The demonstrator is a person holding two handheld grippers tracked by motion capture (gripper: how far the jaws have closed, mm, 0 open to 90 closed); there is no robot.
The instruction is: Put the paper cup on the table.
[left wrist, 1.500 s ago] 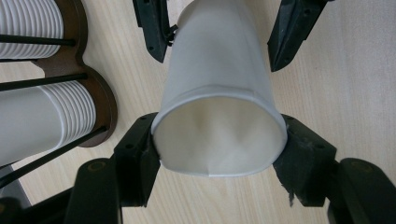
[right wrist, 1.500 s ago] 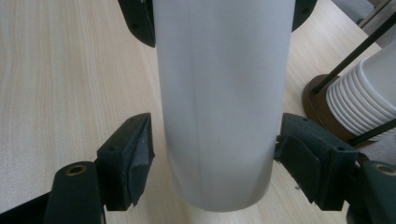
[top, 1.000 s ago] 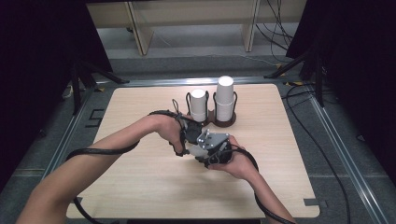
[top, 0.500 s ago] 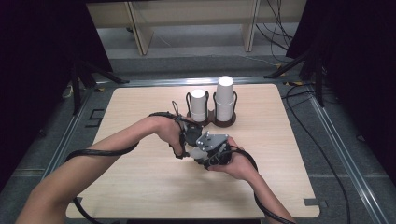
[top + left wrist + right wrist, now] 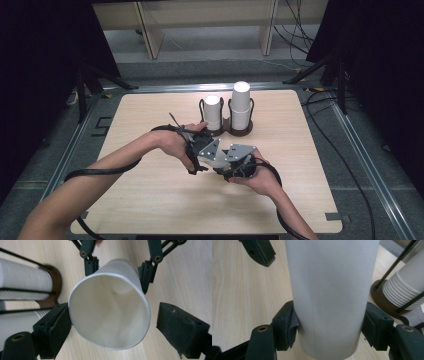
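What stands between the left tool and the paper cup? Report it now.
Nothing visible. The paper cup sits between the jaws of the left tool, which have just been opening; a gap shows at one pad. The right tool is clamped on the cup's wall.

Beyond the grippers, passage is blocked by the cup holder (image 5: 231, 131) with its two cup stacks (image 5: 240, 105); bare table (image 5: 150, 200) is left on both sides.
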